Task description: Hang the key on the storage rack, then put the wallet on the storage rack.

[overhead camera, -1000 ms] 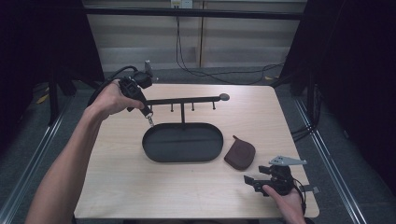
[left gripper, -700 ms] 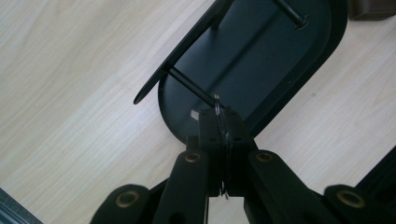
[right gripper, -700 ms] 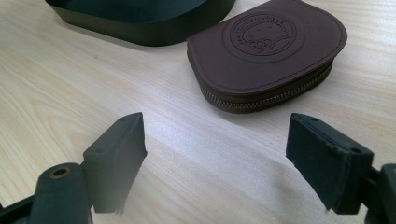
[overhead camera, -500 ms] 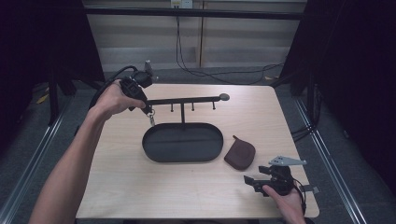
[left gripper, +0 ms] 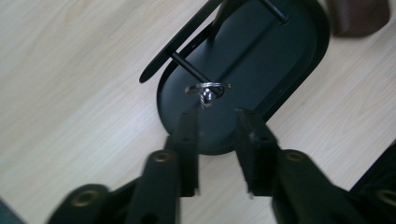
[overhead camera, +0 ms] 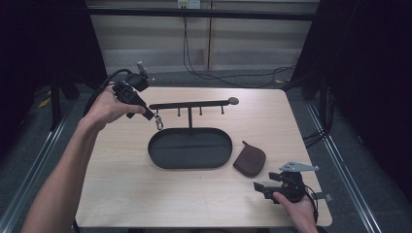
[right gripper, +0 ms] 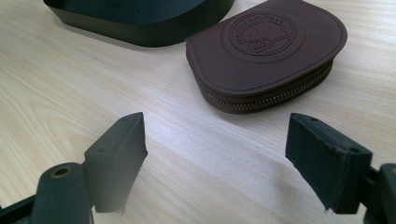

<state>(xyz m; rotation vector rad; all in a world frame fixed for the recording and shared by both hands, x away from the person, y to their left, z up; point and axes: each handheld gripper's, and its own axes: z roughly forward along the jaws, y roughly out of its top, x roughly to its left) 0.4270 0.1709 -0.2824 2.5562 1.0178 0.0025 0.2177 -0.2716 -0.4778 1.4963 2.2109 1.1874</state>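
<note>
jaws just opening, left gripper (left gripper: 217, 123) hovering beside keyring (left gripper: 208, 88).

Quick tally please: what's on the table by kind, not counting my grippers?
Black stand with oval tray and hook bar: 1
Metal key ring hanging on the leftmost hook: 1
Brown zip pouch: 1
Total: 3

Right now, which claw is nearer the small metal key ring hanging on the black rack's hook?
Left. The left claw sits just in front of the metal key ring, jaws just opened off it. The right claw rests at the table's near right corner, by the brown leather pouch.
</note>
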